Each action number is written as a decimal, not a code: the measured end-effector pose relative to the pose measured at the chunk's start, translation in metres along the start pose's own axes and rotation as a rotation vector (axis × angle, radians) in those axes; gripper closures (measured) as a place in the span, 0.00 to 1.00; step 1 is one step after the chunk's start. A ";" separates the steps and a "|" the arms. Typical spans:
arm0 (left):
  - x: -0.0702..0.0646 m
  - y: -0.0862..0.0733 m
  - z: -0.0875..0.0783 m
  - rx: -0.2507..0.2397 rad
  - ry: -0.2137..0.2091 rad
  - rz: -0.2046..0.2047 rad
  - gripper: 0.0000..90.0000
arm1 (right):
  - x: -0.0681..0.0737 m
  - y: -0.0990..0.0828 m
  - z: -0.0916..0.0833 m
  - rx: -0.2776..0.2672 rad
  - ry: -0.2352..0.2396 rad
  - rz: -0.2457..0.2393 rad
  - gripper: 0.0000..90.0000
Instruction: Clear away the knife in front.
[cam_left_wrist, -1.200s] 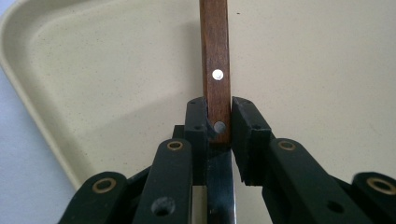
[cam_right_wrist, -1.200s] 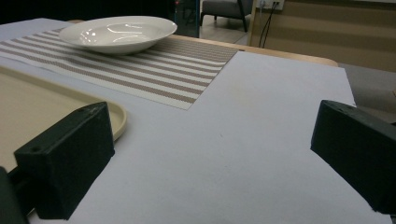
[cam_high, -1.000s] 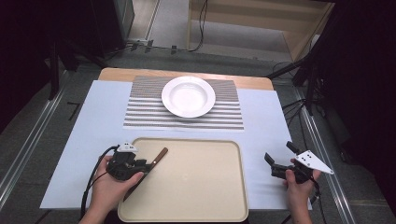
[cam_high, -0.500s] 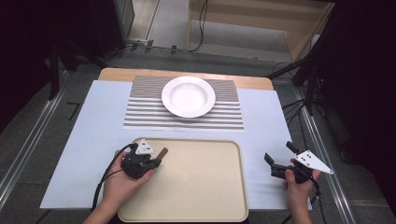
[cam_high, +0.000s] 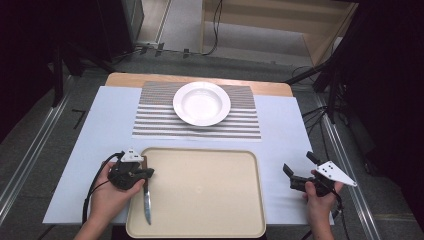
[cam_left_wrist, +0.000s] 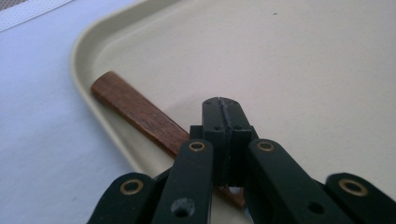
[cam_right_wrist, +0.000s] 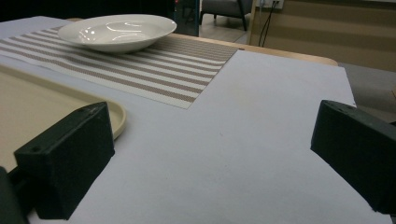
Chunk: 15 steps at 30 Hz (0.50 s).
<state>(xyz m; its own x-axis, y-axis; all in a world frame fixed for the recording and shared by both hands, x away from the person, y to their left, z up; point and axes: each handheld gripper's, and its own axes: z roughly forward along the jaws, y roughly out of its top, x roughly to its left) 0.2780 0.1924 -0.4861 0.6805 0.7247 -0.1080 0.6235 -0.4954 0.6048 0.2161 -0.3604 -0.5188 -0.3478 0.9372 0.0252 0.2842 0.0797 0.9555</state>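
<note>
The beige tray (cam_high: 200, 195) holds a knife (cam_high: 146, 192) along its left edge, blade toward the person, wooden handle (cam_left_wrist: 135, 112) on the rim. The left gripper (cam_high: 142, 172) sits over the handle, jaws pressed together, seemingly not pinching it. The right gripper (cam_high: 297, 169) is spread wide over the white sheet. Beyond, an empty white bowl (cam_high: 201, 103) rests on the striped mat (cam_high: 150, 117).
</note>
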 end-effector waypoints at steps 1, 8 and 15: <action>0.002 -0.001 0.000 0.004 0.008 -0.002 0.99 | 0.000 0.000 0.000 0.000 0.001 0.001 0.00; 0.000 -0.003 -0.009 -0.145 -0.030 0.026 0.70 | 0.000 0.000 0.000 0.001 0.001 0.002 0.00; 0.000 -0.003 -0.017 -0.285 -0.083 0.039 0.25 | 0.000 0.000 0.000 0.000 0.003 0.001 0.00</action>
<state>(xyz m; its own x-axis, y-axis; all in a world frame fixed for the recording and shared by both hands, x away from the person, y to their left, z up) 0.2696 0.2017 -0.4743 0.7383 0.6603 -0.1374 0.4713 -0.3594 0.8054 0.2159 -0.3606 -0.5186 -0.3500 0.9364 0.0270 0.2844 0.0788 0.9555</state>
